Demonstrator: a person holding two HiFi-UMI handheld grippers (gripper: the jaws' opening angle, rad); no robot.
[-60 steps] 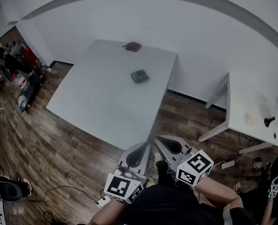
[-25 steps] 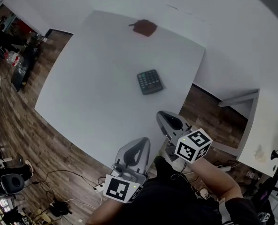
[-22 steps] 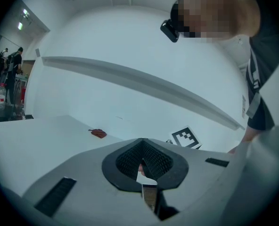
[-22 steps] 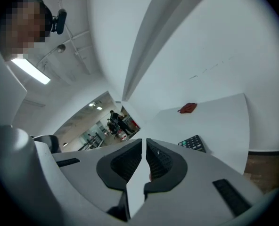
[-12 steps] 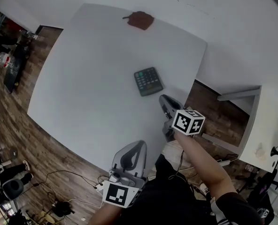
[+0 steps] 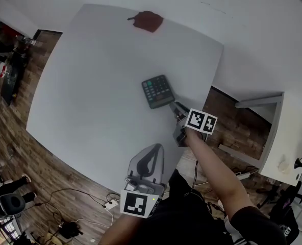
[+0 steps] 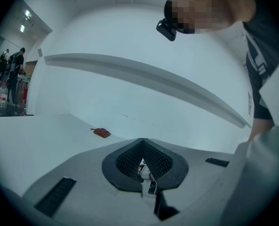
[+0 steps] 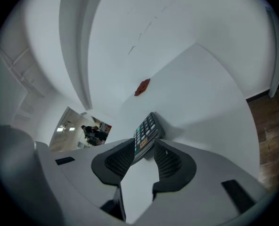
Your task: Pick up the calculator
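Now right gripper [image 8: 144,148] jaws opening, spread; near end of calculator [image 6: 157,91] between tips, pads not pressing. Calculator flat on white table [image 6: 84,80], right of middle. Left gripper [image 7: 142,144] pressed together, empty.

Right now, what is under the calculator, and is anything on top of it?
The calculator lies flat on the white table, keys up, nothing on top. Anything beneath it is covered. The right gripper, jaws opening, straddles its near edge without pressing.
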